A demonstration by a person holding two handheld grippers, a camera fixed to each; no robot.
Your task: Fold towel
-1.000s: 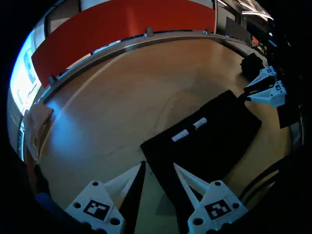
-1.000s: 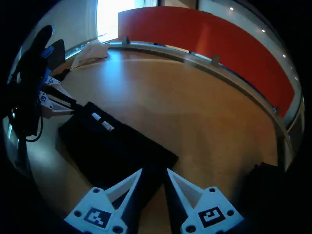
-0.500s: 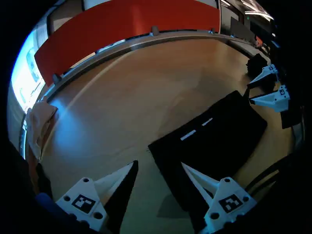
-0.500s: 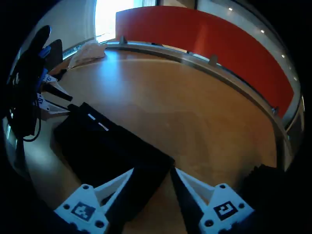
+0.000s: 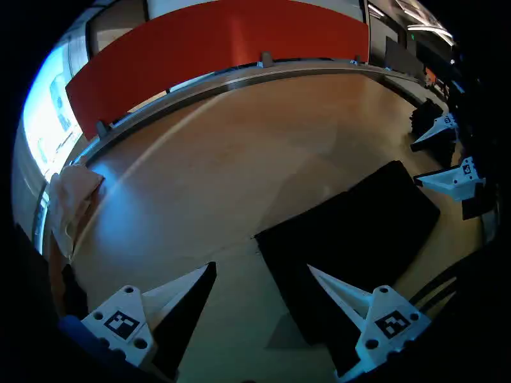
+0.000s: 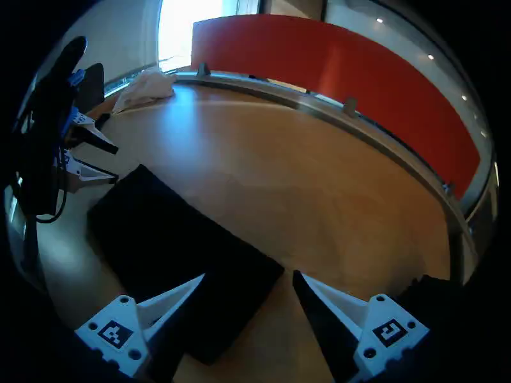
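Fingers (image 5: 175,297): standing wide apart on the left gripper (image 5: 260,266) and on the right gripper (image 6: 249,274), gripping nothing. Lying flat and folded just ahead, along the counter's (image 5: 211,153) near edge: the black towel (image 5: 358,223). Resting by a far corner: a beige cloth (image 5: 70,198).

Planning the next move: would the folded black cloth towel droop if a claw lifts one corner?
Probably: the folded black cloth towel lies limp and flat, so layers would likely fall open. Pushed, it may slide on the smooth wooden table.
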